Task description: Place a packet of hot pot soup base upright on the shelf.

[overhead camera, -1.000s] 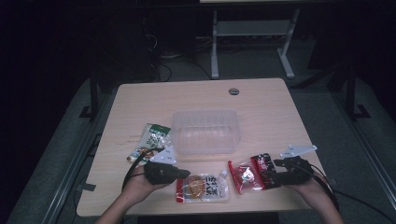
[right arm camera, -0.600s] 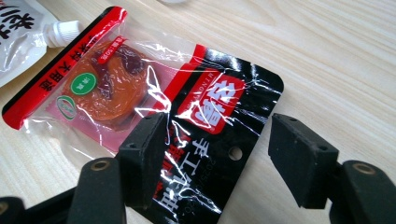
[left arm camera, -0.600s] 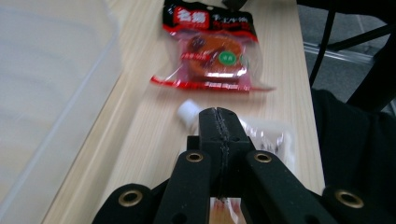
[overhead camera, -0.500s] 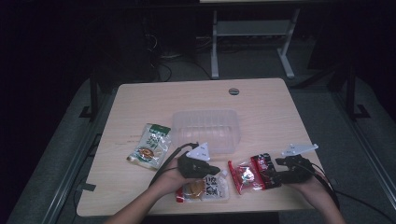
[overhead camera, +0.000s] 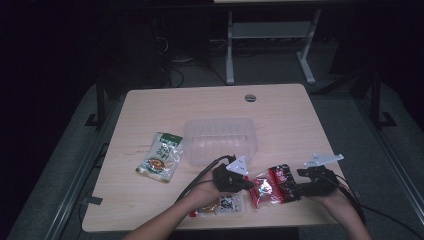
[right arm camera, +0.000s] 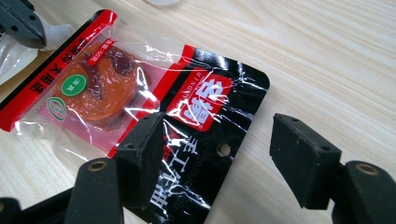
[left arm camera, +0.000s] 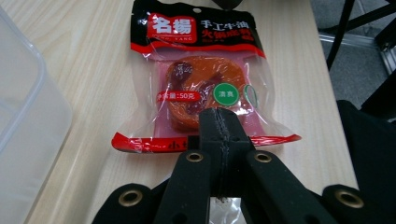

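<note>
High view: dim, dark surround, soft detail. Gripper views: bright, even light; glare on packet (right arm camera: 140, 102) film; near jaws slightly blurred.

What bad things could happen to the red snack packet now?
The left gripper is shut, its tips over the near edge of the red packet; pressing down there might squash the soft orange block inside. The right gripper is open over the packet's black end, with one jaw already on the shiny film; it could slip off when it closes. If both pull at once, the packet might tear or bump the clear plastic tray.
</note>
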